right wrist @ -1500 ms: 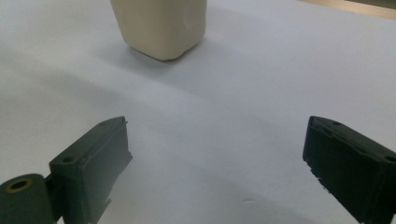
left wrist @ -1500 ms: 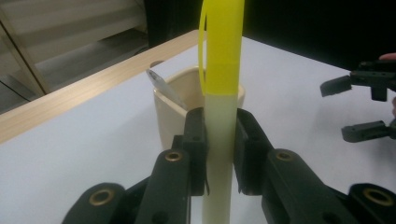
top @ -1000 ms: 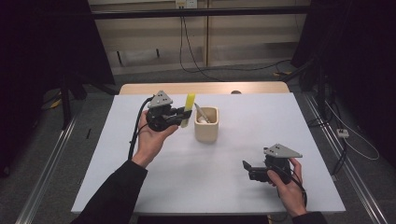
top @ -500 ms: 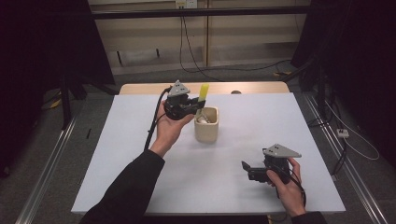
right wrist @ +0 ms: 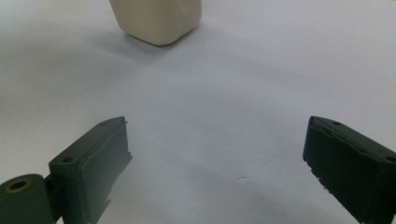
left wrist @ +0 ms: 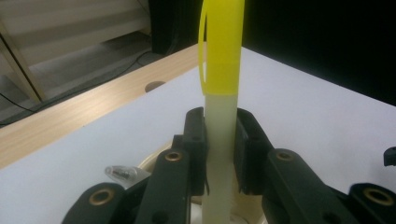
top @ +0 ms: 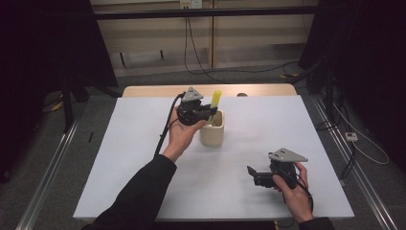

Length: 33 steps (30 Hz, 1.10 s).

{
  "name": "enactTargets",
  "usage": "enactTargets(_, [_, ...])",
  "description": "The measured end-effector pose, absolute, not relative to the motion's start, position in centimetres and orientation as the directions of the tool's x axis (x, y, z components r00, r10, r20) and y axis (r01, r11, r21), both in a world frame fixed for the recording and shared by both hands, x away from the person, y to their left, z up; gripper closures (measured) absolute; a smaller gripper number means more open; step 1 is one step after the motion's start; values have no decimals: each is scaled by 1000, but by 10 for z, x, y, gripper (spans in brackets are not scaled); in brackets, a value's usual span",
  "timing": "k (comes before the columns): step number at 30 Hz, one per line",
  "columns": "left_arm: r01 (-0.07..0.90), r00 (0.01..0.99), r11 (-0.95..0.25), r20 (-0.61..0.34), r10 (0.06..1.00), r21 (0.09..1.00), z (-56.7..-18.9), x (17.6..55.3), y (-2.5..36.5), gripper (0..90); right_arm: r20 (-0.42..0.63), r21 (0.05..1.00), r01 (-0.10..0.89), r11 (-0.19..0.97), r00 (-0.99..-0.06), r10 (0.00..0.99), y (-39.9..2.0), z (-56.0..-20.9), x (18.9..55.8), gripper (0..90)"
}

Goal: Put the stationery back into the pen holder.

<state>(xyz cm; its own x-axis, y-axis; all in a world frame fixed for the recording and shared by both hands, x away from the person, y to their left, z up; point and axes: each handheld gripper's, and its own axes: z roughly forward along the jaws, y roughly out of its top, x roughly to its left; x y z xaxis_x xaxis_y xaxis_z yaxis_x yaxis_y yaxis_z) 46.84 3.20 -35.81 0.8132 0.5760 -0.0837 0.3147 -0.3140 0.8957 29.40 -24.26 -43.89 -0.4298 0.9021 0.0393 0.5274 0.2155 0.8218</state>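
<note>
My left gripper point(top: 209, 114) is shut on an upright stick-like utensil point(top: 216, 99) with a cream shaft and a translucent yellow top. It holds the utensil right over a cream cup point(top: 212, 135) in the middle of the white table. In the left gripper view the pads clamp the cream shaft point(left wrist: 219, 140), the yellow top point(left wrist: 223, 46) rises above them, and the cup's rim point(left wrist: 152, 163) lies below. A shiny clear object point(left wrist: 120, 173) shows at that rim. My right gripper point(top: 252, 173) rests low at the near right with its jaws wide open and nothing between them point(right wrist: 217, 135). It faces the cup point(right wrist: 156, 18).
The white table top point(top: 287, 124) has a wooden strip point(top: 153, 91) along its far edge with a round hole point(left wrist: 152, 86) in it. Cables lie on the floor behind the table. Metal rails run along both sides of it.
My left hand has carried the utensil to the right and slightly down, from left of the cup to right above it. The right hand has stayed still.
</note>
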Motion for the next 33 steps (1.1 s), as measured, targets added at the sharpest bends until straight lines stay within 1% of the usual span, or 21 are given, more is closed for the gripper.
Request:
enactTargets(9, [355,806,-319,-115,581,879,-372,470,32,769,42,821,529,214,-430,902,-242,-439,294,70])
enactTargets(12, [346,809,-330,-102,578,878,-372,469,32,742,41,821,528,216,-431,901,-242,-439,294,70])
enactTargets(13, [343,811,-336,-96,577,877,-372,469,32,711,39,821,528,217,-432,901,-242,-439,294,70])
enactTargets(16, [321,818,-343,-76,570,883,-367,464,32,665,39,821,527,219,-434,900,-241,-439,294,69])
enactTargets(19, [301,813,-354,-44,581,886,-363,460,34,564,40,821,528,218,-434,900,-241,-439,294,69])
enactTargets(20, [301,812,-349,-47,581,888,-361,459,35,523,40,821,528,218,-434,900,-241,-439,294,69])
enactTargets(22, [291,812,-340,-42,583,894,-359,457,38,485,40,821,527,219,-436,899,-241,-439,294,69])
enactTargets(26, [285,810,-341,-34,586,896,-355,452,44,354,39,824,524,217,-434,900,-241,-439,294,69])
enactTargets(28, [282,813,-356,-25,582,891,-353,450,48,310,39,824,524,216,-433,901,-241,-439,294,69])
enactTargets(30, [293,812,-357,-33,583,887,-352,448,52,236,38,824,523,217,-433,900,-241,-439,294,68])
enactTargets(33, [301,804,-355,-35,593,885,-351,444,59,172,38,825,521,217,-435,900,-241,-439,294,68])
